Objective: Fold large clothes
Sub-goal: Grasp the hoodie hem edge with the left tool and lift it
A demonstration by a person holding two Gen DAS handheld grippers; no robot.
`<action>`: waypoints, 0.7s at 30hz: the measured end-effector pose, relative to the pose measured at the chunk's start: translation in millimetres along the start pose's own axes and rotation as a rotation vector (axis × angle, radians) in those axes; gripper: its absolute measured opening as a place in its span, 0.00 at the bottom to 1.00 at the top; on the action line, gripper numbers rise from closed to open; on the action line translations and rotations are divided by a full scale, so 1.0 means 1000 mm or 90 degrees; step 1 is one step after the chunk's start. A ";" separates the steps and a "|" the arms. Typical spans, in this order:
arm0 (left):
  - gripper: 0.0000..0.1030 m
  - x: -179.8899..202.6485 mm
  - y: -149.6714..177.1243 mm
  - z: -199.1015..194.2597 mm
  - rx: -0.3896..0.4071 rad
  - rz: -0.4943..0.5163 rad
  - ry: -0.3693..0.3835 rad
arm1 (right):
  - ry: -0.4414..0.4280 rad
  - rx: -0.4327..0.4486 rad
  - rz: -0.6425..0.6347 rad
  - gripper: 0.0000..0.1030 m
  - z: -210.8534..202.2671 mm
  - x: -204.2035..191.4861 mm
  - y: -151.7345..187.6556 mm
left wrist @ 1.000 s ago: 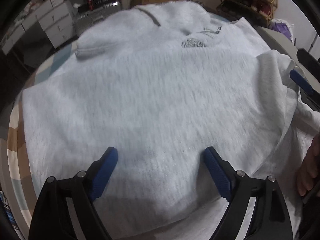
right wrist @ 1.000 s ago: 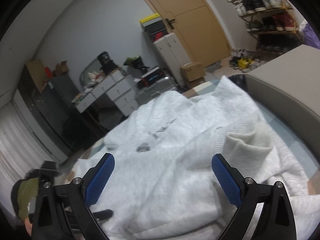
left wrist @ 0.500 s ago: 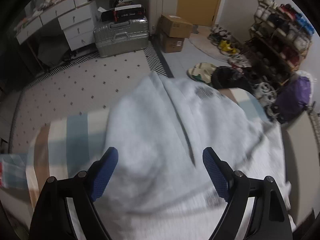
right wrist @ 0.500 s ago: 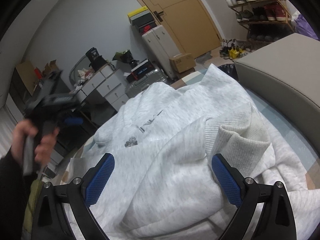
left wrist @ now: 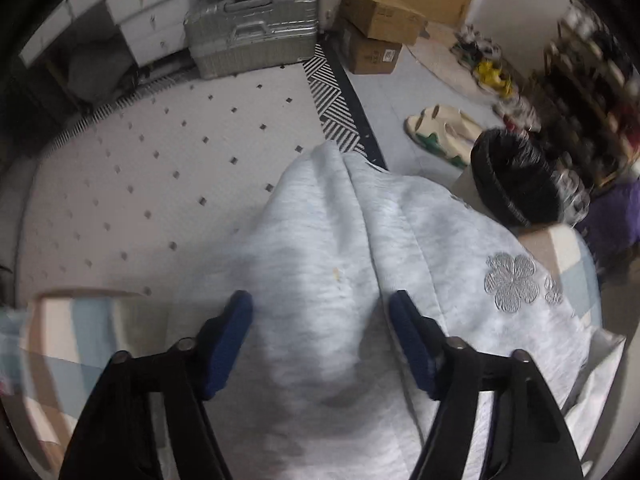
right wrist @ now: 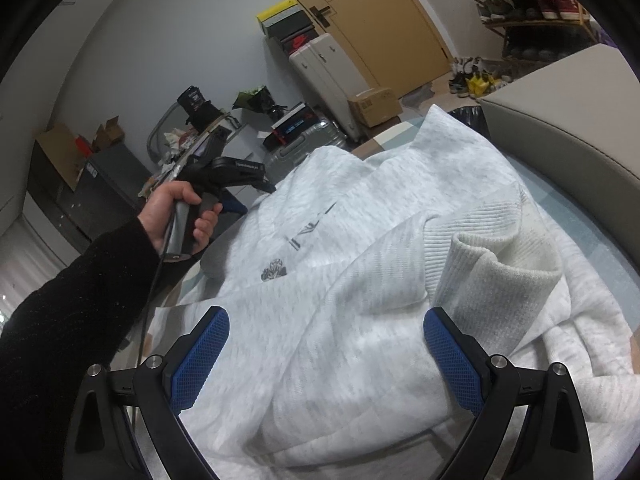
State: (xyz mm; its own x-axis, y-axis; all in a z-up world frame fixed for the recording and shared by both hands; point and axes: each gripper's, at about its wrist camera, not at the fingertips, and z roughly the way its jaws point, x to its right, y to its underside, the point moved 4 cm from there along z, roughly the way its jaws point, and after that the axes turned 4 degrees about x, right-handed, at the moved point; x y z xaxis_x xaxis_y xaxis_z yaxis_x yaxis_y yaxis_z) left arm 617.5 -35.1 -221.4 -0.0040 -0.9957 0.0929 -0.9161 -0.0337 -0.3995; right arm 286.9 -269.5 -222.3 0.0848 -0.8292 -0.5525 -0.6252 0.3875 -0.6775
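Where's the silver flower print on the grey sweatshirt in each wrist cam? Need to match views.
Left wrist: flower print at right of centre, on the sweatshirt, right of the tool's right finger.
Right wrist: flower print left of centre, above the tool's left finger, small.
Shared landmark: silver suitcase on the floor beyond the bed.

A silver suitcase point(left wrist: 252, 26) stands beside cardboard boxes point(left wrist: 376, 32).

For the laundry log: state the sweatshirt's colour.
Light heather grey sweatshirt; clearest in the right wrist view.
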 end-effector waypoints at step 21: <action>0.39 0.015 -0.005 -0.008 -0.023 0.032 0.048 | 0.014 0.003 -0.048 0.97 0.002 -0.012 0.005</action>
State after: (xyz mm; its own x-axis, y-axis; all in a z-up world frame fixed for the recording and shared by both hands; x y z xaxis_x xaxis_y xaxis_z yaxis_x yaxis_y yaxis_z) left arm 618.8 -48.9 -210.5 -0.0785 -0.9866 0.1429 -0.9279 0.0199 -0.3724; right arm 284.7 -257.2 -219.9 0.1148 -0.8645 -0.4893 -0.6140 0.3255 -0.7191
